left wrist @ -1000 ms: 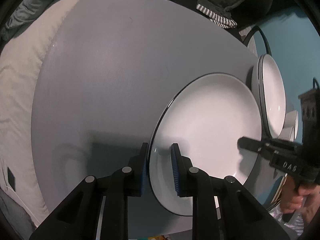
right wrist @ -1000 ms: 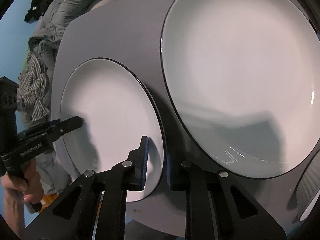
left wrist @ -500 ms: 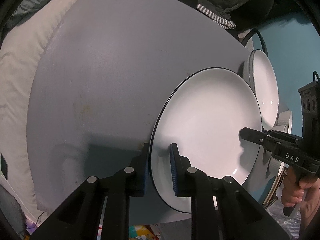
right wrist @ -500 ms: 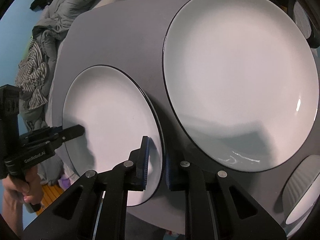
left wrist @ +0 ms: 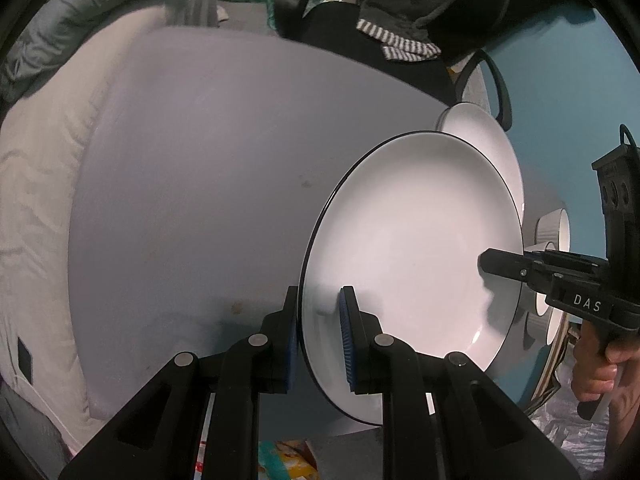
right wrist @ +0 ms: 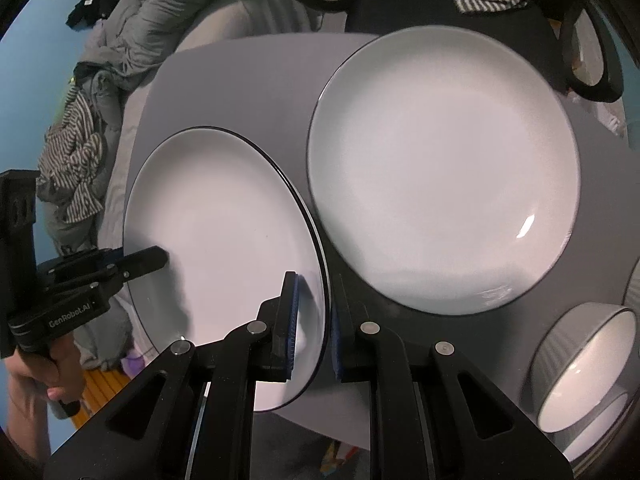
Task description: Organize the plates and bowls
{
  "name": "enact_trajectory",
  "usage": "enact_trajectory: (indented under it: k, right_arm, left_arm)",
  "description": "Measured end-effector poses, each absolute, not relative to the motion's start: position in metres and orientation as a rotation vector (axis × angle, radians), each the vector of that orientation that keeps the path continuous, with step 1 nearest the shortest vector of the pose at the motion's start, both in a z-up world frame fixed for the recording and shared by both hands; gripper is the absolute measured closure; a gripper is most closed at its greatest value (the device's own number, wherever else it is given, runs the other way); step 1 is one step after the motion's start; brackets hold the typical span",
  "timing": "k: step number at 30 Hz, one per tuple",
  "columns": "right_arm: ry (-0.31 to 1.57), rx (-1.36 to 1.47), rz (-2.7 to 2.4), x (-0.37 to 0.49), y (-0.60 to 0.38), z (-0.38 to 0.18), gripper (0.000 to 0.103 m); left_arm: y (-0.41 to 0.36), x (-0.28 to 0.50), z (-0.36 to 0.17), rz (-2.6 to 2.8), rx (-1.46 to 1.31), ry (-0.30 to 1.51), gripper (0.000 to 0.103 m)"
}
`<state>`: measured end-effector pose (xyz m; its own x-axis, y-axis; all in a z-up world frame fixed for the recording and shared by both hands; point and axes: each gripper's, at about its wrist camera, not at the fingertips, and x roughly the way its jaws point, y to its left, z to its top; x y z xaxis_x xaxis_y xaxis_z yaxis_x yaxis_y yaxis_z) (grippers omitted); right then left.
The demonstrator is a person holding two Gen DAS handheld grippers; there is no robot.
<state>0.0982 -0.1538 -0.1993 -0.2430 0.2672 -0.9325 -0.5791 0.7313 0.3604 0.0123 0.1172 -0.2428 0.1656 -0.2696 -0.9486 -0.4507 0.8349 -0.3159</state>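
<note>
- while both of our grippers grip it from opposite edges, the white plate with a dark rim [left wrist: 416, 240] hangs tilted above the grey table [left wrist: 200, 160].
- our left gripper [left wrist: 320, 332] has its jaws narrowed onto the plate's near rim, one blue pad [left wrist: 347, 340] against the white face and the other behind the rim.
- our right gripper [right wrist: 312, 328] clamps the opposite rim the same way, jaws narrow, one pad on the white face and one on the underside.
- in the left wrist view the right gripper reaches in from the right edge, its black fingertip lying on the plate's far side, and a hand [left wrist: 604, 364] wraps its handle.
- in the right wrist view the left gripper enters from the left, fingertip on the plate, with the left hand [right wrist: 36, 384] below it.
- a second, larger white plate [right wrist: 444, 176] lies flat on the table just beside the held one; from the right wrist view the two rims look close, but we cannot tell whether they touch.
- two grey ribbed bowls with white insides [right wrist: 588, 364] sit nested at the table's right corner, near the flat plate.
- beyond the table lie a grey quilted jacket [right wrist: 160, 12], striped cloth [right wrist: 76, 160] and a dark chair [left wrist: 400, 12], with a blue wall [left wrist: 560, 80] behind.
</note>
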Motion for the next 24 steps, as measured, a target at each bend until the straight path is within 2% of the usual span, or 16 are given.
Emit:
enact_trajectory:
  k: [24]
  right_arm:
    - [1.636, -0.128, 0.693, 0.180, -0.211, -0.194, 0.089]
  left_arm:
    - [0.061, 0.122, -0.237, 0.054, -0.514, 1.453, 0.085]
